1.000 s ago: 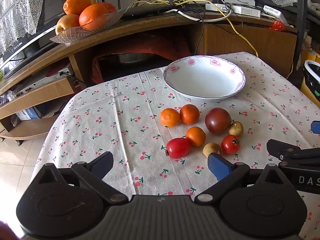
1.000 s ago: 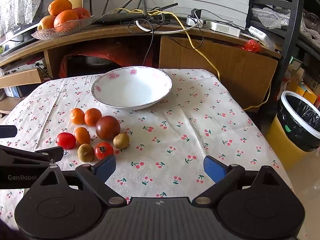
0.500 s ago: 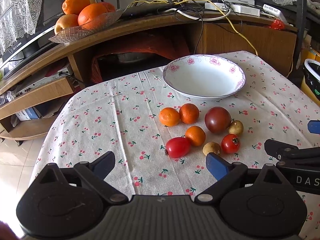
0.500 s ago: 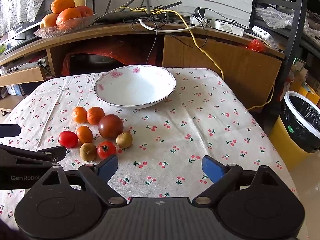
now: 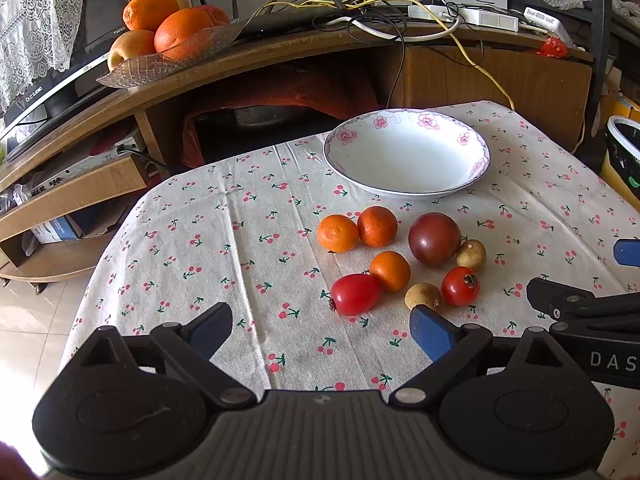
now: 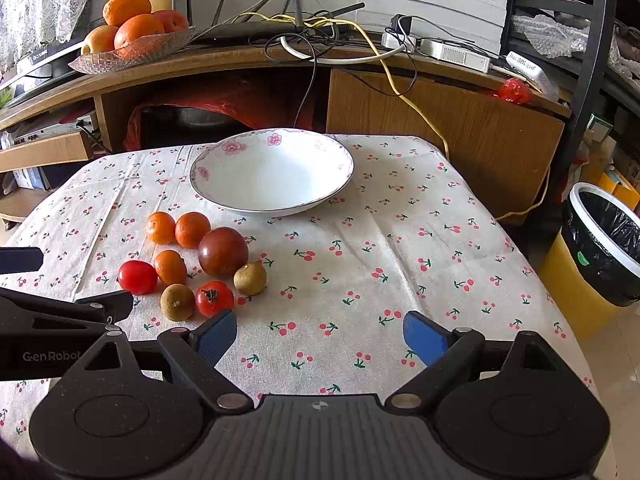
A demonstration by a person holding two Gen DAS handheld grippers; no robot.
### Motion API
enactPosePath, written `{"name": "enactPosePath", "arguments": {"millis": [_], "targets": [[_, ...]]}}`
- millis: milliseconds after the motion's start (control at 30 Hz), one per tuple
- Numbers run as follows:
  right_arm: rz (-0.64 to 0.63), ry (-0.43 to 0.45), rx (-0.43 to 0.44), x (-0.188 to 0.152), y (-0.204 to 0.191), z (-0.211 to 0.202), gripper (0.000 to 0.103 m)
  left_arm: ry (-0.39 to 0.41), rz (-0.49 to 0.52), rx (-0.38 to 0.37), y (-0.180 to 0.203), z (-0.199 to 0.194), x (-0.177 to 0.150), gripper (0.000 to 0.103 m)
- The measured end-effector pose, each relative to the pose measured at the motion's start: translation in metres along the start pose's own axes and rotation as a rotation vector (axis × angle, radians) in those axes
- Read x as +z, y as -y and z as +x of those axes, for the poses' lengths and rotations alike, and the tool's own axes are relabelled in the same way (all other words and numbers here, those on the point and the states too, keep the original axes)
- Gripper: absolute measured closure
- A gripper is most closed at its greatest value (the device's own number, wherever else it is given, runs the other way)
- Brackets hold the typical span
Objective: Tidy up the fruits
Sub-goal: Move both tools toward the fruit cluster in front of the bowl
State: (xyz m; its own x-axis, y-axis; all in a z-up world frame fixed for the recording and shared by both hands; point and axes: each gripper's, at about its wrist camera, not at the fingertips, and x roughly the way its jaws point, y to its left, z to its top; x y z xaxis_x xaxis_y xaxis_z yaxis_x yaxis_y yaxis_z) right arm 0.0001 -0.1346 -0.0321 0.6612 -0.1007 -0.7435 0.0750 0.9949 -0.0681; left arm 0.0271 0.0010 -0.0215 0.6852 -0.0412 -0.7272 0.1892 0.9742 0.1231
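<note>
Eight fruits: loose on the worktop (image 6: pixel 400 240), in one cluster on the near side of the bowl, none inside it
mandarins: 3, orange; two touching side by side (image 5: pixel 338 233) (image 5: pixel 377 226), third (image 5: pixel 390 271) nearer the camera
red tomatoes: 2; oblong one (image 5: pixel 355 294) touching the third mandarin, round one with a dark calyx (image 5: pixel 460 286)
dark tomato: 1, purple-brown, largest of the cluster (image 5: pixel 435 239)
brown fruits: 2, small, tan, rough skin, kind unclear; one (image 5: pixel 471 255) touching the dark tomato, one (image 5: pixel 423 297) just beside the round red tomato
bowl: 1, white, pink flower rim, empty, far middle of the worktop (image 5: pixel 476 168)
worktop cover: cream cloth with cherry print
left gripper: (image 5: pixel 320 330) spread wide, nothing between the blue pads, hovering over the near left cloth; right pad (image 5: pixel 430 332) sits in front of the near brown fruit, contact cannot be told
right gripper: (image 6: pixel 320 338) spread wide, holding nothing, over bare cloth to the right of the cluster; left pad (image 6: pixel 214 336) just near of the round red tomato (image 6: pixel 215 298)
cross-view: each gripper's black arm shows at the edge of the other's view
background: glass dish (image 6: pixel 132 54) of oranges and apples on the wooden cabinet behind; bin with black liner (image 6: pixel 608 248) on the floor at right
</note>
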Motion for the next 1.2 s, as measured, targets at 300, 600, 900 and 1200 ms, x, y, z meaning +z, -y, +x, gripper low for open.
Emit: {"name": "enactPosePath", "arguments": {"millis": [300, 600, 900, 1200], "targets": [[-0.001, -0.003, 0.002, -0.0015, -0.0021, 0.0008, 0.017, 0.000, 0.001, 0.000, 0.0003, 0.0003, -0.0003, 0.002], [-0.003, -0.005, 0.007, -0.0026, -0.0040, 0.0018, 0.019, -0.002, 0.002, -0.002, 0.0010, 0.0009, -0.0011, 0.004], [-0.003, -0.014, 0.016, -0.0013, -0.0035, 0.0030, 0.020, -0.006, 0.003, -0.005, 0.0011, 0.0016, -0.0027, 0.005], [-0.005, -0.021, 0.043, -0.0003, -0.0048, 0.0044, 0.021, -0.019, -0.035, -0.044, -0.0075, 0.0052, -0.0061, 0.005]]}}
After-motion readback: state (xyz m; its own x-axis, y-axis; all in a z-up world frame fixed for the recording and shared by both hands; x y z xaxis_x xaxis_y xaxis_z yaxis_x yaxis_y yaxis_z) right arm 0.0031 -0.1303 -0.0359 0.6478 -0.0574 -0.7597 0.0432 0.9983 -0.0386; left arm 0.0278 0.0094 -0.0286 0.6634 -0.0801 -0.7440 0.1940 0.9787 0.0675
